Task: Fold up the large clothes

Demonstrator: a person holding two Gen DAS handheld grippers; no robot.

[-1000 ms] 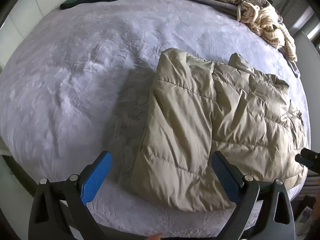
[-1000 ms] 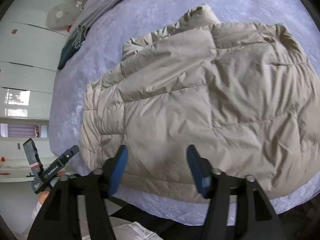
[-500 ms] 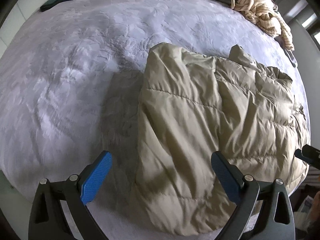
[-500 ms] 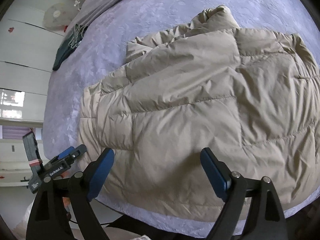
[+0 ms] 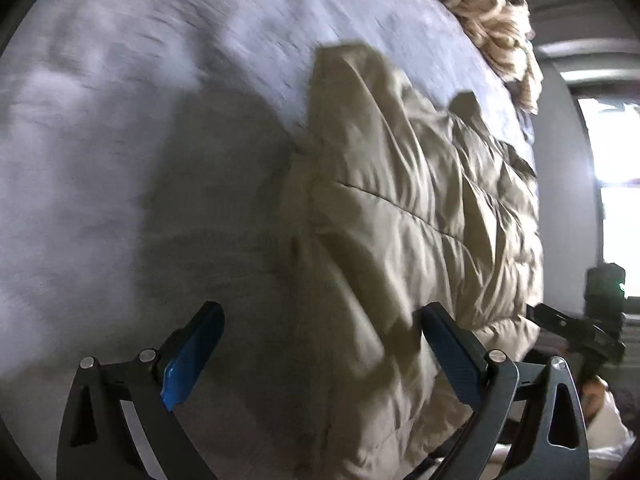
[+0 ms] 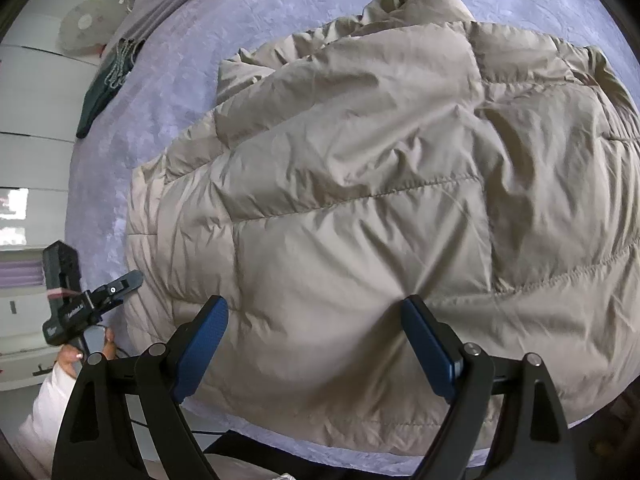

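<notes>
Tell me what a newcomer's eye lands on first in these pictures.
The puffy beige jacket, folded near the front edge of the lavender bedspread, fills most of both views. The open right gripper hovers over its near hem and the open left gripper over its left edge. A cream knit lies at the far edge.

Motion blur smeared the left wrist view, so the bed [image 5: 120, 128] cover's texture was lost. The puffer jacket [image 6: 360, 200] ran past the right wrist view's right edge. The jacket itself hid the bed beneath it.
</notes>
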